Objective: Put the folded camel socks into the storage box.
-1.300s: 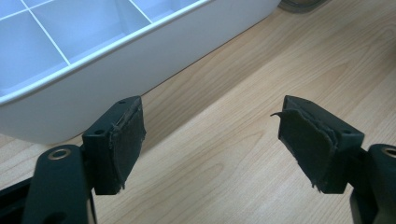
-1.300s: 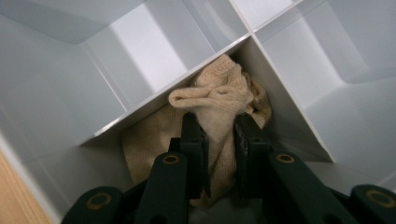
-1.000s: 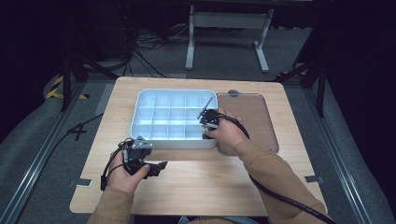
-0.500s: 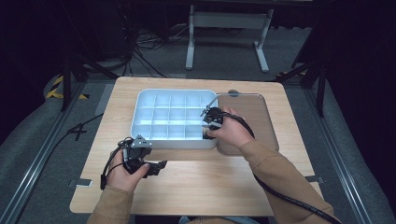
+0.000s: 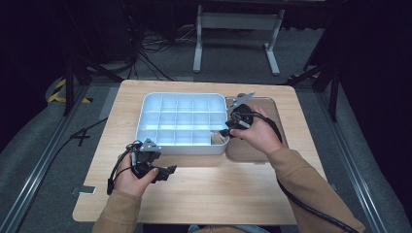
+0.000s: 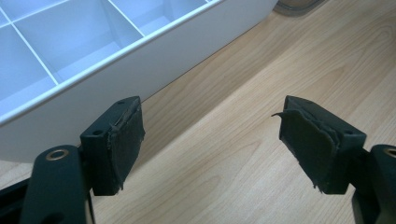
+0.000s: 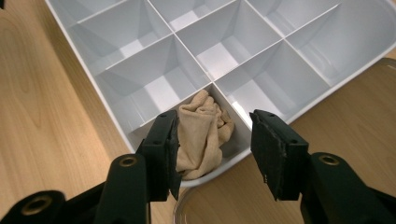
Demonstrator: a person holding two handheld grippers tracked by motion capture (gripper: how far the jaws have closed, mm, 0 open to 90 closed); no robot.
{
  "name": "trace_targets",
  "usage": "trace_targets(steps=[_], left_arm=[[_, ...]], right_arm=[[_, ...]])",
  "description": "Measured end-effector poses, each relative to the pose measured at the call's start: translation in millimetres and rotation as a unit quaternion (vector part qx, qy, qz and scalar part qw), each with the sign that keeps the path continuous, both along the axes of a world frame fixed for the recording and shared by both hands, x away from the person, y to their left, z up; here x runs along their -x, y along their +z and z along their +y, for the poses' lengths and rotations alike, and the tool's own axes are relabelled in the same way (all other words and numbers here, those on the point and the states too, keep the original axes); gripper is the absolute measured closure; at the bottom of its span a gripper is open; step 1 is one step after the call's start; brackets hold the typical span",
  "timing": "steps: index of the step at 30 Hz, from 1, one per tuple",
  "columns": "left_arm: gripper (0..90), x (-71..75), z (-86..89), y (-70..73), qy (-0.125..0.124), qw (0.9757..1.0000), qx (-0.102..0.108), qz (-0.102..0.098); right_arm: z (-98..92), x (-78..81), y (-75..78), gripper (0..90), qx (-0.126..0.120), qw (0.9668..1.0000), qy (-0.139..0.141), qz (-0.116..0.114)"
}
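Observation:
A white compartment tray (image 5: pixel 182 121) sits mid-table. A crumpled beige cloth (image 5: pixel 217 139) lies in its near-right corner compartment. My right gripper (image 5: pixel 226 132) hovers at that corner, and in the right gripper view it (image 7: pixel 215 140) is open. The cloth (image 7: pixel 203 133) shows below, between the jaws, down in the tray (image 7: pixel 116 46). My left gripper (image 5: pixel 165 172) rests low over the wood in front of the tray. In the left gripper view it (image 6: pixel 210 140) is open and holds nothing, with the tray's front wall (image 6: pixel 116 70) just beyond its left jaw.
A clear, brownish shallow lid (image 5: pixel 262 141) lies flat against the tray's right side; its rim (image 7: pixel 187 205) shows under the right gripper. Bare wooden tabletop (image 5: pixel 218 194) spreads in front of the tray. Black cables trail from both grippers.
My right gripper has drawn back to the right, away from the tray's corner compartment, where the cloth stays. The left gripper has not moved.

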State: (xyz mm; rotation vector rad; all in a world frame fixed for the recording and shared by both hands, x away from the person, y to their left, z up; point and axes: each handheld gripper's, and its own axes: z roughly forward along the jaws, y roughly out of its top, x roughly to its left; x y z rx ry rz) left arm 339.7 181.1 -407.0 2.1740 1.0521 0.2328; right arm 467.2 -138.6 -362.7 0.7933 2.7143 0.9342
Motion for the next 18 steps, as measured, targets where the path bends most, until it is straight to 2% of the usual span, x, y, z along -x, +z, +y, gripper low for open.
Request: trace_targets(steps=[5,7,10,18], left_arm=[[22.4,-1.6,-0.9,1.4,-0.005,1.0,0.004,0.002],[22.4,-2.7,-1.1,2.2,-0.011,0.9999,-0.001,-0.002],[22.1,-3.8,-5.1,5.0,-0.018,0.9998,-0.004,-0.004],[22.1,-5.5,-9.2,5.0,-0.026,0.9996,-0.009,-0.005]], right_arm=[[-14.9,10.1,8.3,51.4,-0.025,0.9997,0.0,-0.007],[-18.2,12.0,9.1,51.2,-0.028,0.9996,0.0,-0.011],[-31.0,20.9,12.7,50.5,-0.048,0.9986,0.006,-0.019],[-50.9,39.9,17.9,49.6,-0.07,0.997,0.02,-0.028]])
